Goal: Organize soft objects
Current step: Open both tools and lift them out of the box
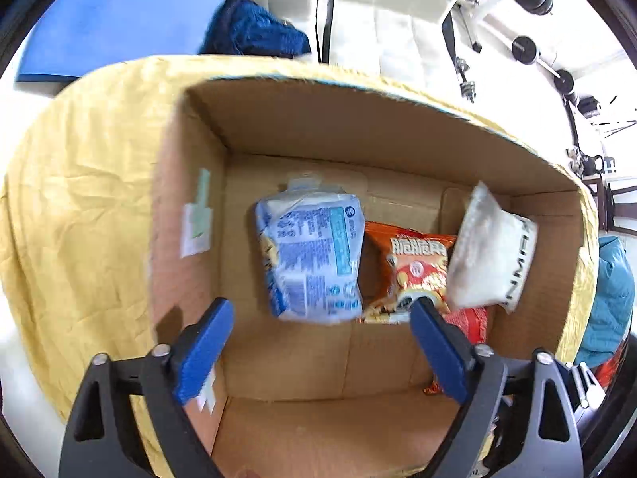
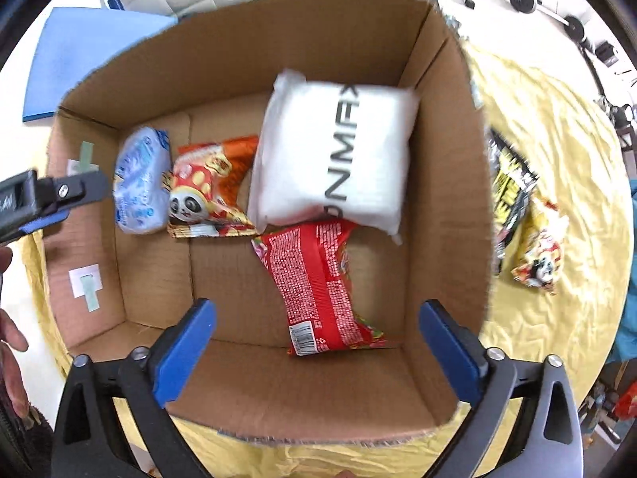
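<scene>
An open cardboard box [image 1: 318, 119] [image 2: 239, 59] stands on a yellow cloth [image 1: 87, 183]. On its floor lie a light blue packet [image 1: 310, 255] [image 2: 139, 183], an orange panda snack packet [image 1: 414, 263] [image 2: 207, 187], a white pillow pack with black lettering [image 1: 489, 251] [image 2: 334, 147] and a red packet [image 1: 469, 322] [image 2: 318, 286]. My left gripper [image 1: 322, 310] hangs open above the blue packet, holding nothing. My right gripper [image 2: 316, 308] hangs open over the red packet, also with nothing between its fingers. In the right wrist view the left gripper [image 2: 51, 199] shows at the left edge.
Outside the box, on the yellow cloth [image 2: 557, 318] to its right, lie a black and yellow packet [image 2: 509, 183] and another panda snack [image 2: 541, 255]. A blue mat [image 1: 119, 20] [image 2: 79, 51] and a dark blue fabric bundle [image 1: 254, 32] lie beyond the box. A person's hand [image 2: 8, 318] is at the left.
</scene>
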